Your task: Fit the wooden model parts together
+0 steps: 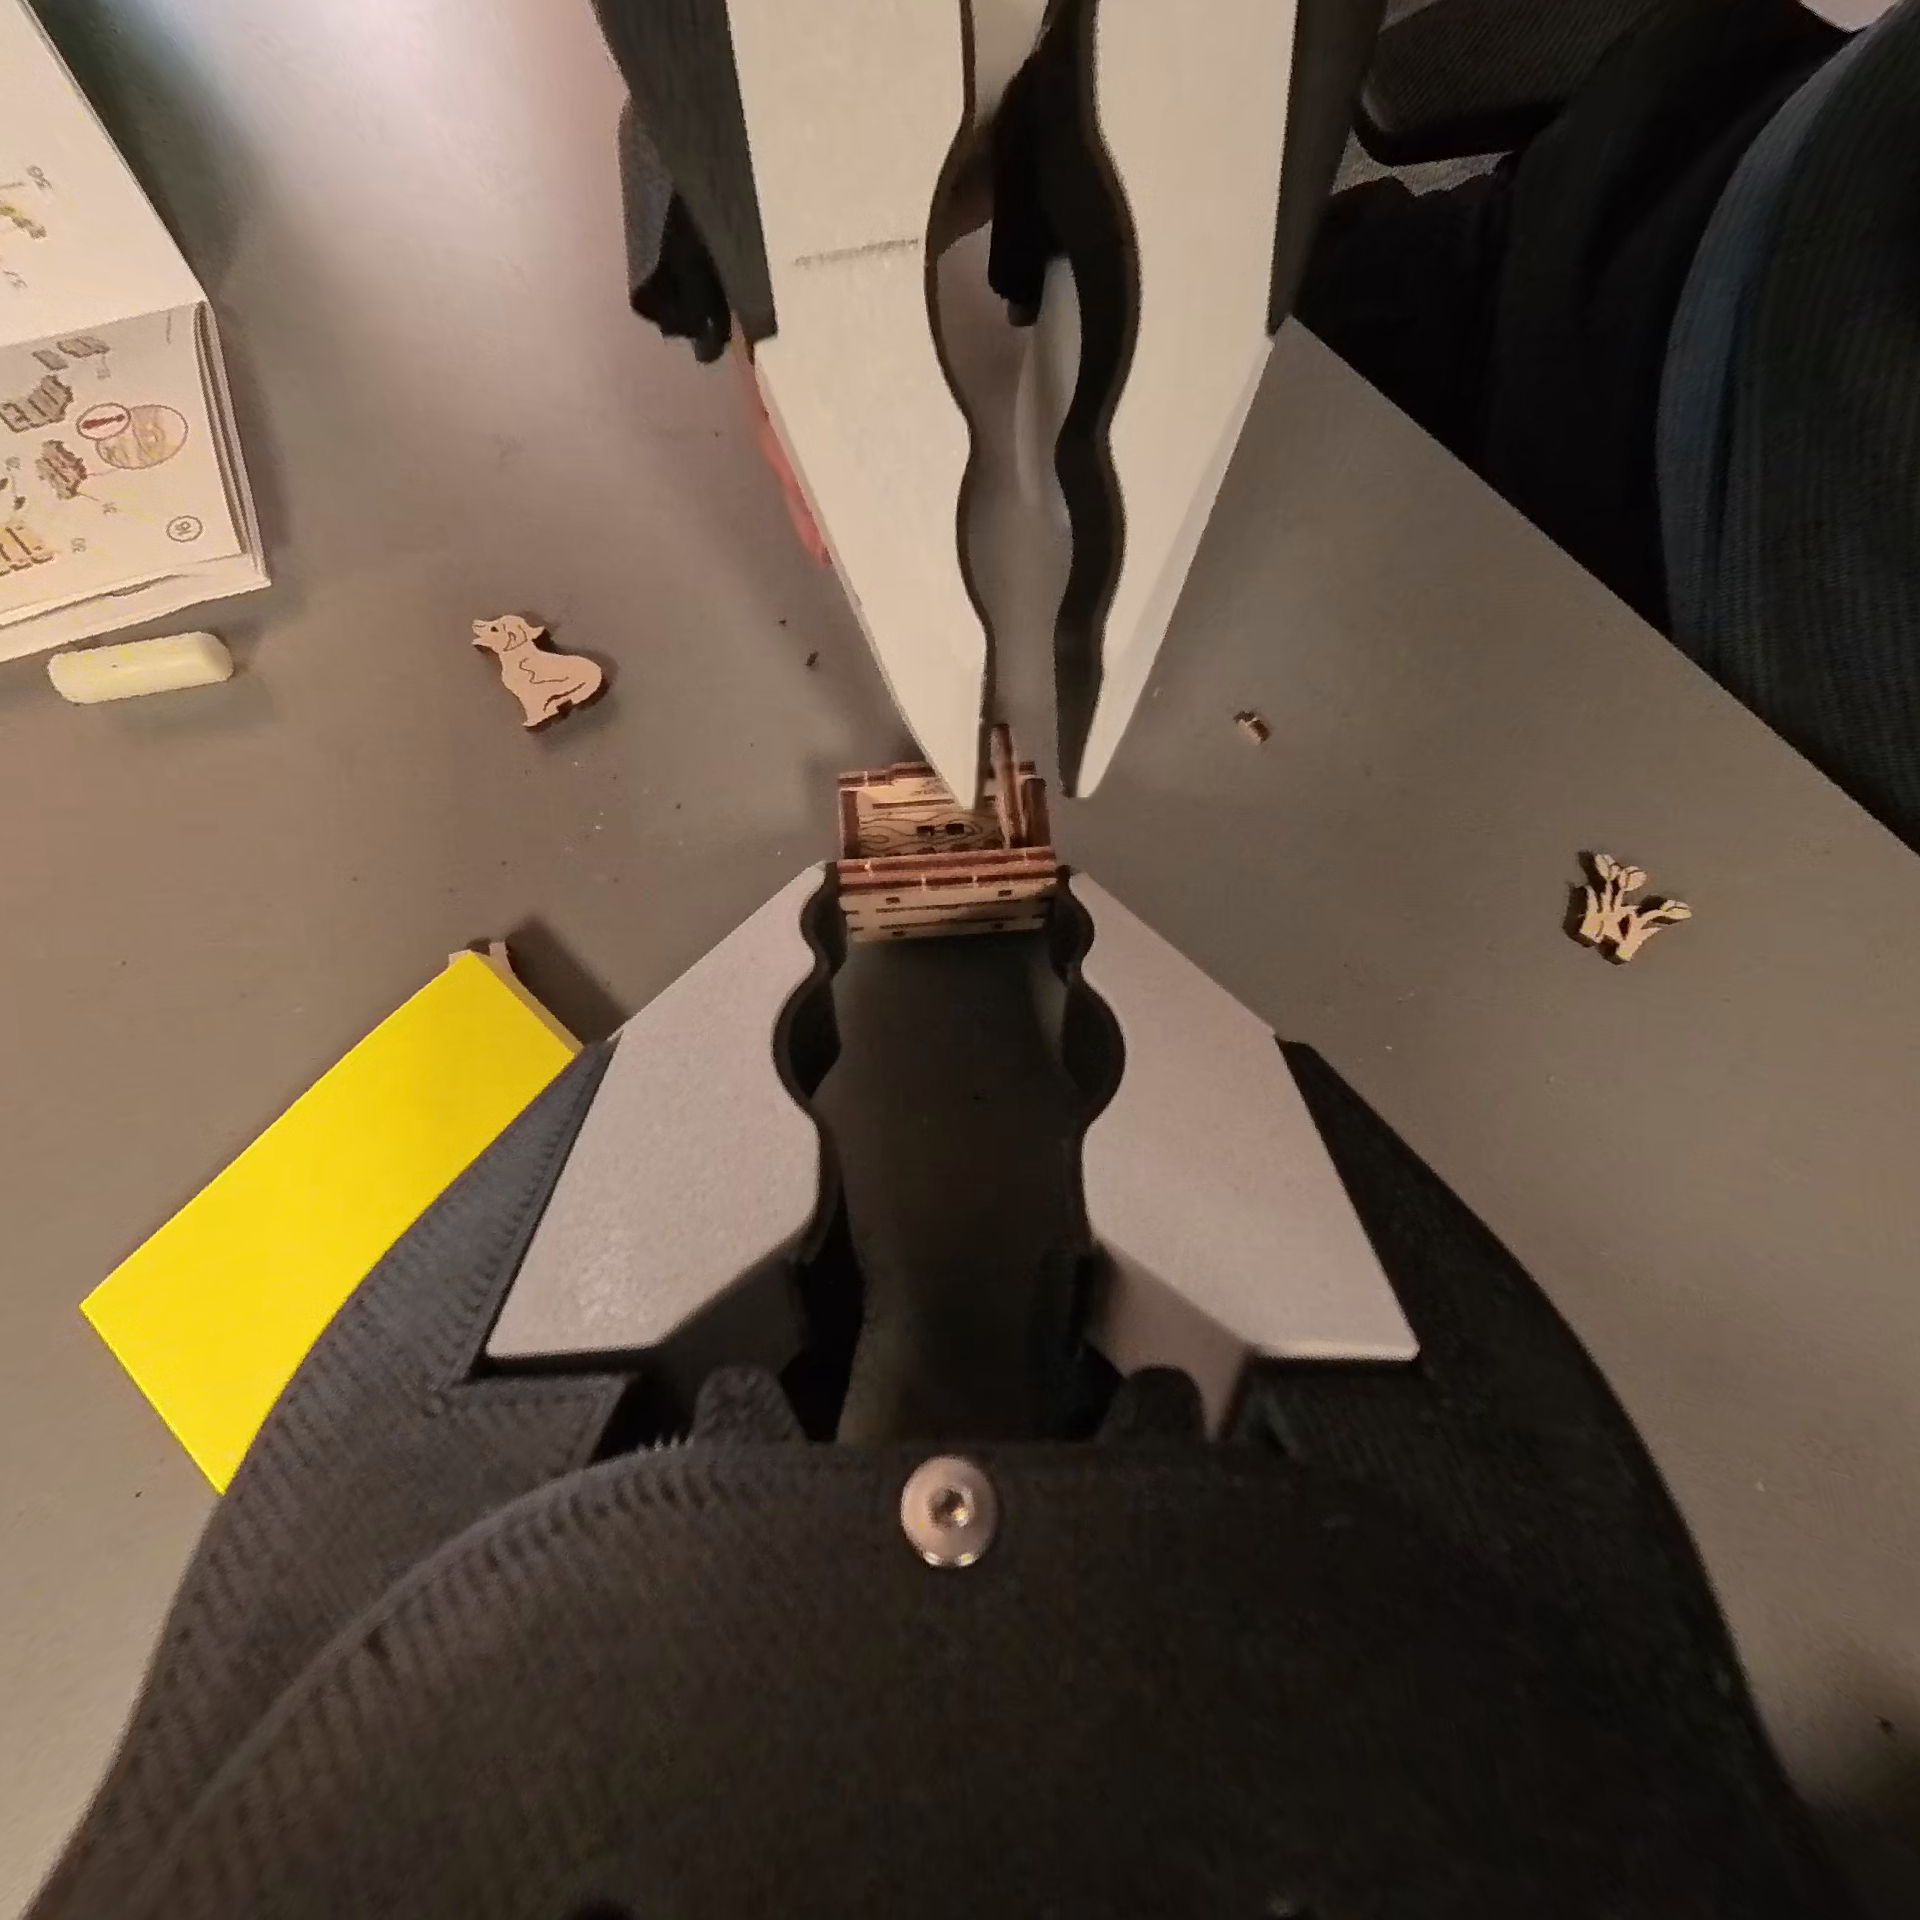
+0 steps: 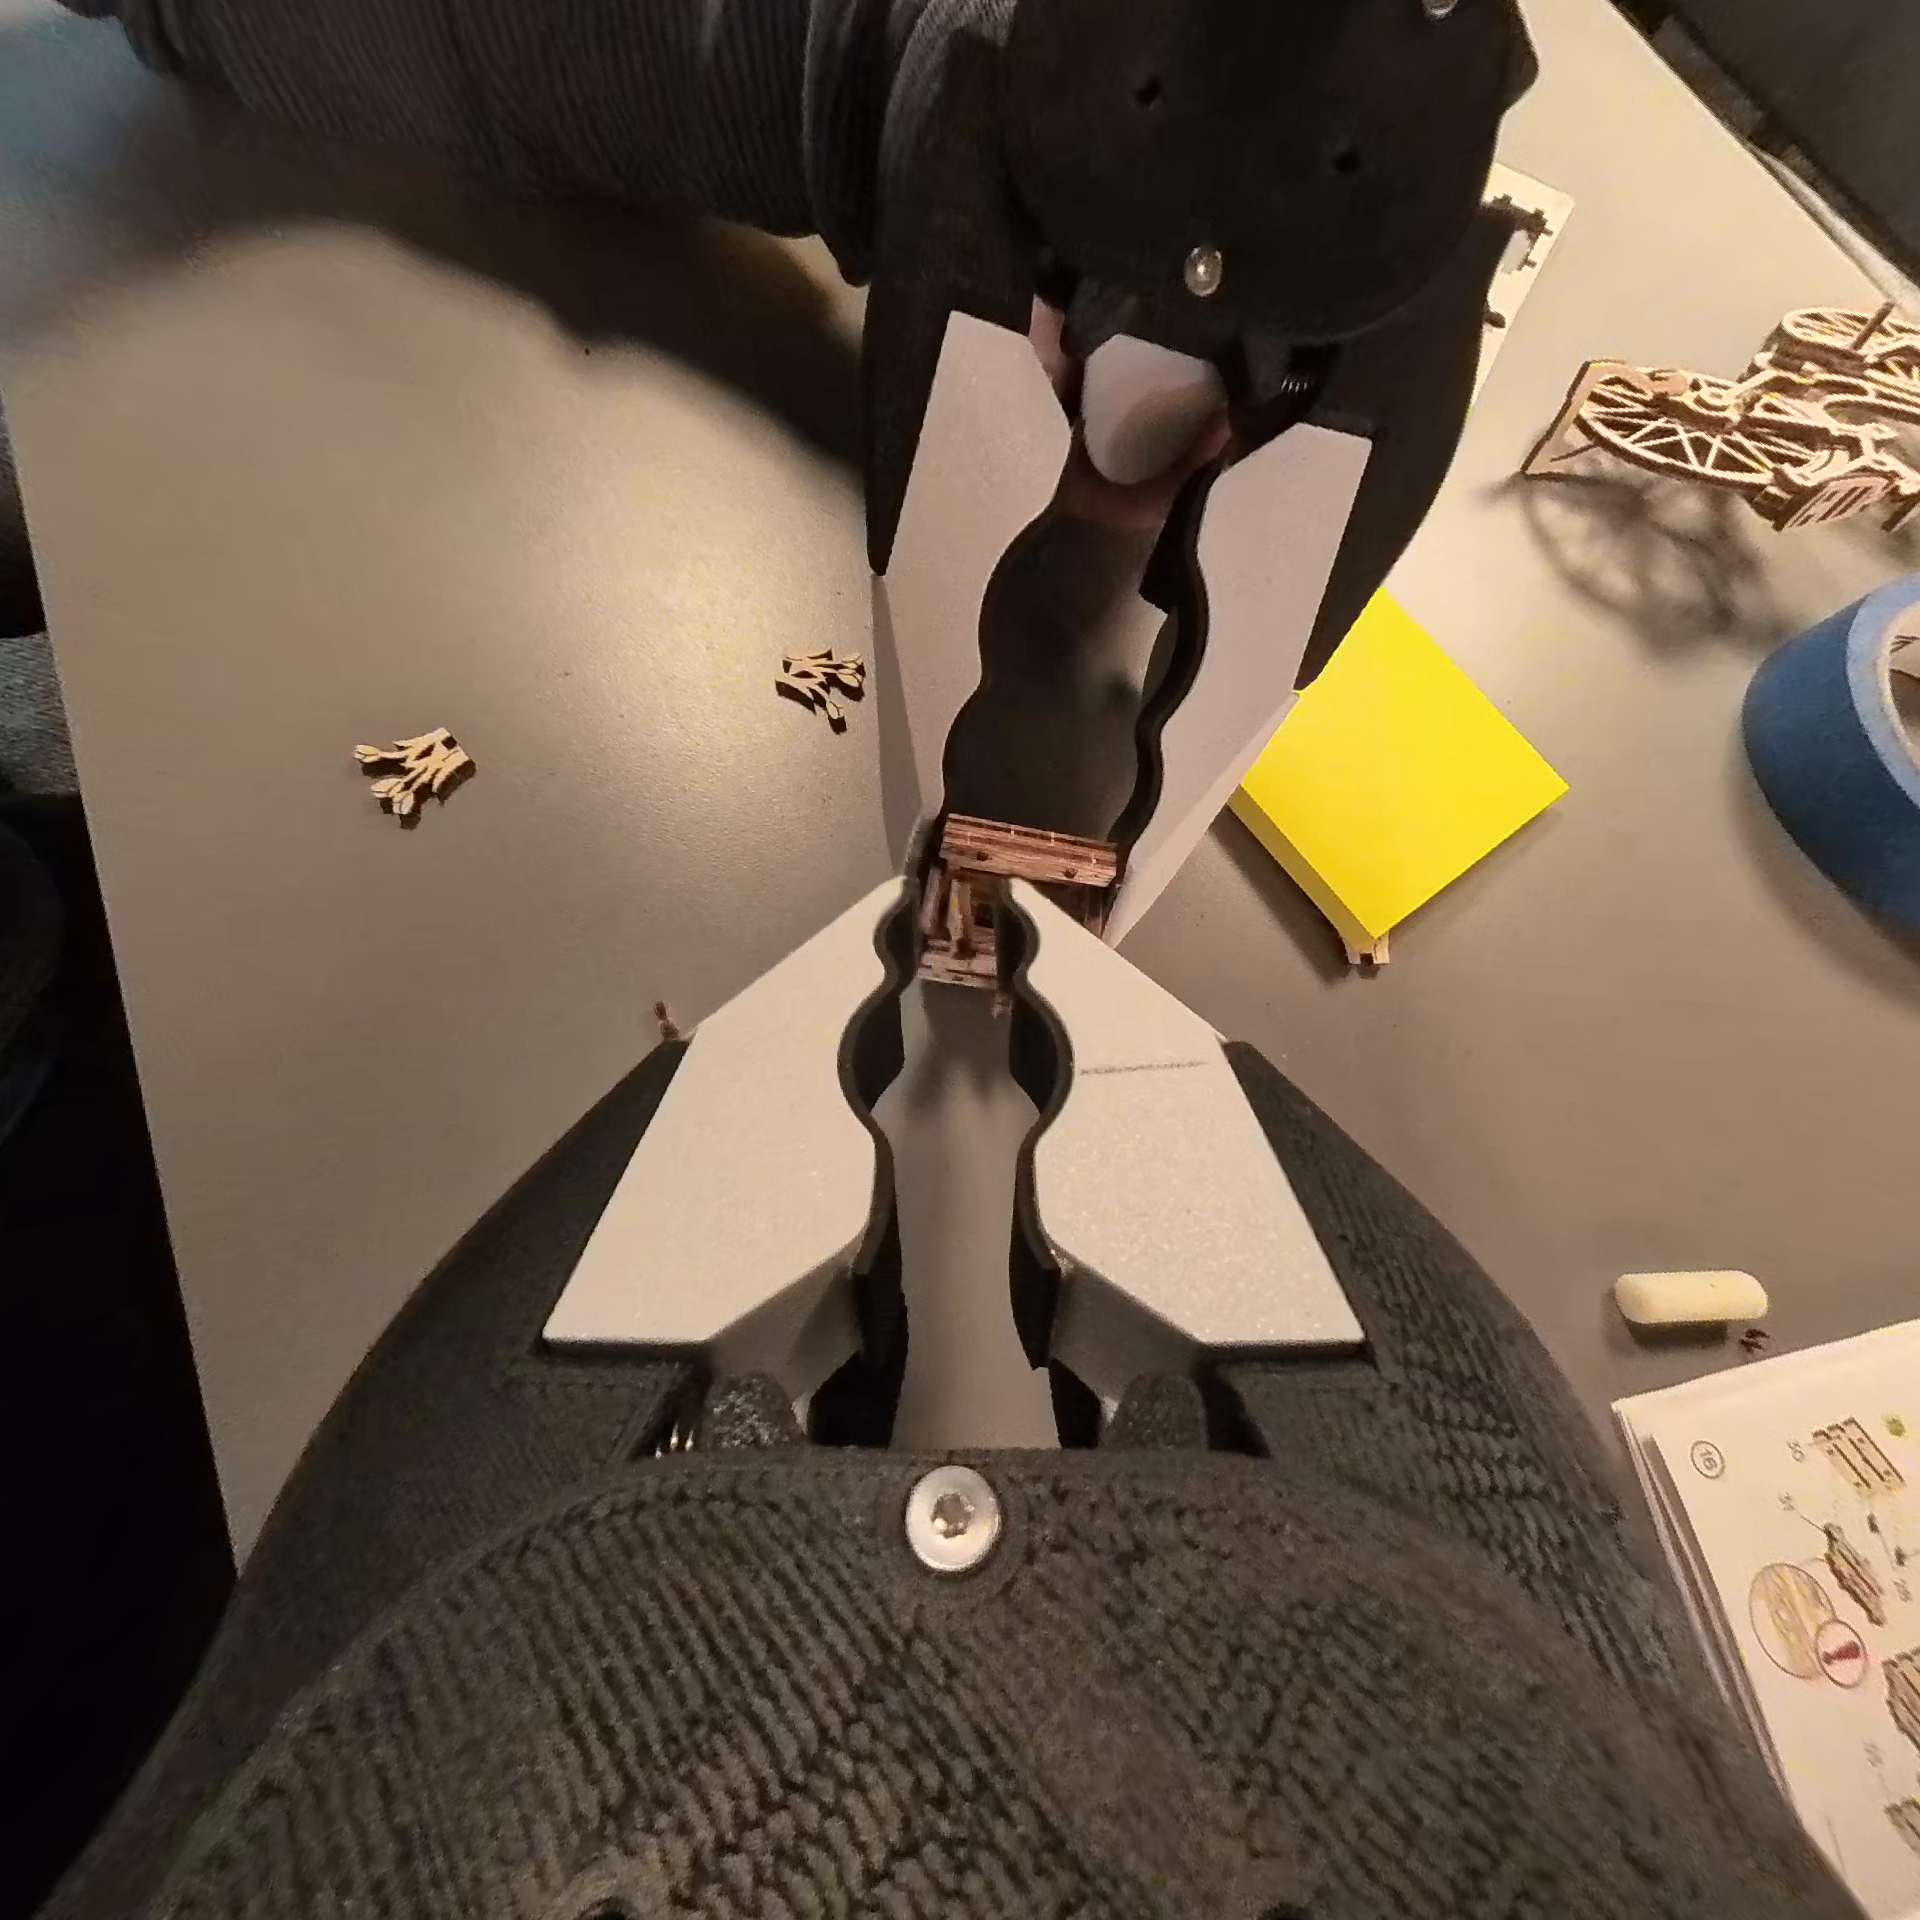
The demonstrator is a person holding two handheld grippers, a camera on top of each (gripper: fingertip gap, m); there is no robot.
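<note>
My left gripper (image 1: 951, 883) is shut on a small wooden box-like assembly (image 1: 951, 899), held just above the grey table (image 1: 416, 883). My right gripper (image 2: 961, 894) meets it head-on and is shut on a smaller slatted wooden part (image 2: 956, 940) that presses into the box (image 2: 1029, 857). In the left wrist view the right gripper (image 1: 1023, 795) comes down from the top, its tips at the box's far corner. In the right wrist view the left gripper (image 2: 1023, 878) comes from the top. The joint between the two parts is partly hidden by the fingers.
Loose wooden pieces lie around: a dog shape (image 1: 540, 675) and plant shapes (image 1: 1621, 904) (image 2: 416, 769) (image 2: 821, 675). Also a yellow note pad (image 2: 1392, 769), blue tape roll (image 2: 1839, 748), wheeled wooden model (image 2: 1745, 436), white block (image 2: 1688, 1299) and instruction booklet (image 2: 1787, 1558). The table edge (image 1: 1558, 582) is close. The grippers are tip to tip, or close to it.
</note>
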